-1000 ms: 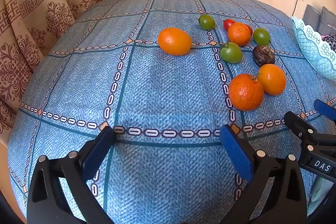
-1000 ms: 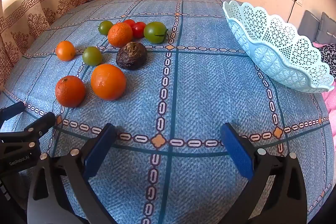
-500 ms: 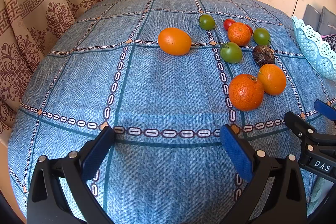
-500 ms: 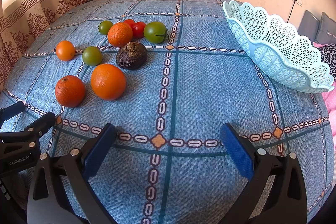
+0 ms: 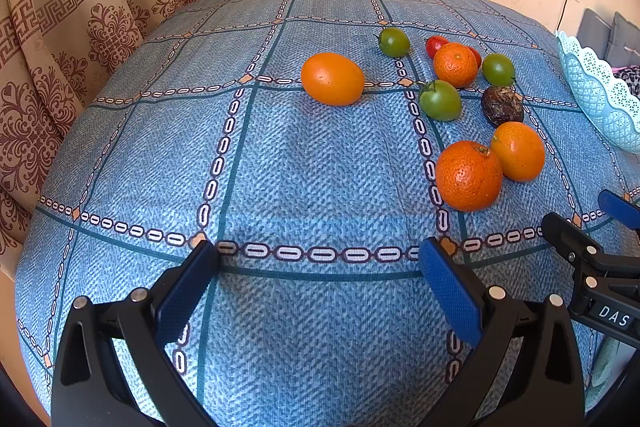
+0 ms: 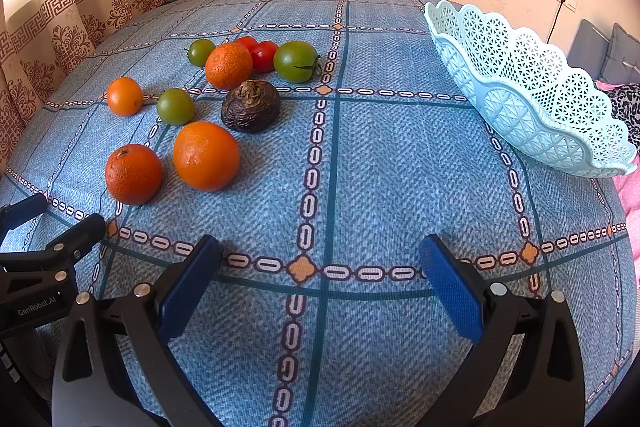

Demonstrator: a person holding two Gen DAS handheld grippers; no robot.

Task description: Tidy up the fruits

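— Looking along the left gripper (image 5: 320,281): how do the jaws stand?

— Wide apart, nothing between them, only the blue cloth (image 5: 304,167) under them. The right gripper (image 6: 320,281) is the same, spread wide and empty.

— Where is the fruit?

— All loose on the cloth. Two oranges (image 6: 206,155) lie side by side nearest the grippers. Beyond them sits a dark wrinkled fruit (image 6: 251,105), with a green tomato (image 6: 175,106) to its left. Farther back a third orange (image 6: 228,65), red tomatoes (image 6: 264,55) and two more green ones cluster together. One orange fruit (image 5: 332,78) lies alone, left of the cluster.

— And the basket (image 6: 520,99)?

— At the cloth's right edge, tilted, well apart from the fruit, with no fruit visible in it.
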